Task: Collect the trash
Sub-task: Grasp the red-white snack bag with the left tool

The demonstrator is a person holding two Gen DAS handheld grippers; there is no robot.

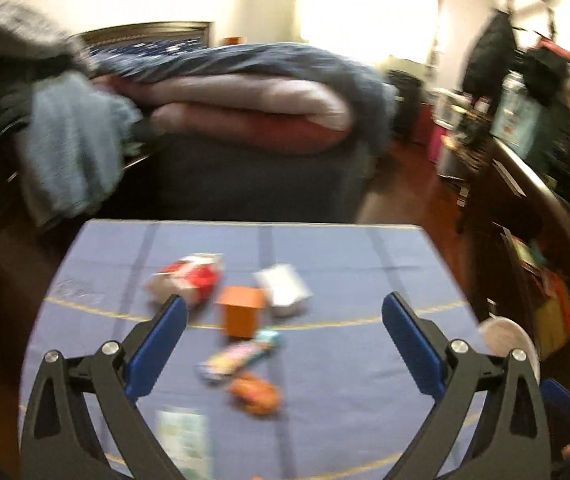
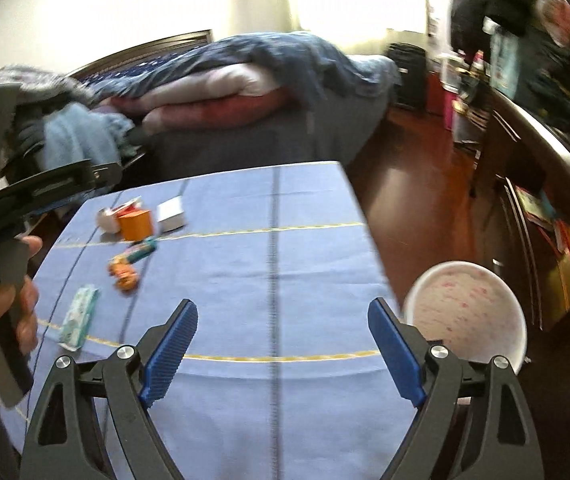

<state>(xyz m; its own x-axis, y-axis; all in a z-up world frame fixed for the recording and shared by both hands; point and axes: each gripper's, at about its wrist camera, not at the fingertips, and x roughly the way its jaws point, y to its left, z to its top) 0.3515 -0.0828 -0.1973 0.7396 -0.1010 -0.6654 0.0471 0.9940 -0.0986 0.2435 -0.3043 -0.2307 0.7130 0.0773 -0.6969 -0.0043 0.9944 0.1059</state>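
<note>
the trash lies in a loose cluster on the left half of the worktop (image 2: 285, 280), and that decides which arm should go first. the left gripper (image 1: 284, 316) hangs over the near edge with its jaws wide and nothing between them, and the cluster sits straight ahead of it, almost on its centre line. the right gripper (image 2: 283, 322) is also wide and empty, but it points down the middle seam of the cloth, so every piece lies off to its left and further away.

nearest the left gripper is the orange wrapper (image 1: 255, 394), with the striped wrapper (image 1: 241, 354) just beyond it; that one runs diagonally, its long axis slanting from near-left to far-right. behind them stands the orange box (image 1: 241, 316), flanked by the red pack (image 1: 189, 282) toward the left edge and the white box (image 1: 283, 290) on the other side. the green pack (image 2: 79, 318) lies apart, close to the near-left corner, long axis running roughly near to far.

the bowl (image 2: 465, 316) sits just past the right edge, beside the right gripper; it is probably where the trash goes. so the left arm looks better placed to pick, and would need its jaws turned across the striped wrapper's slant.
</note>
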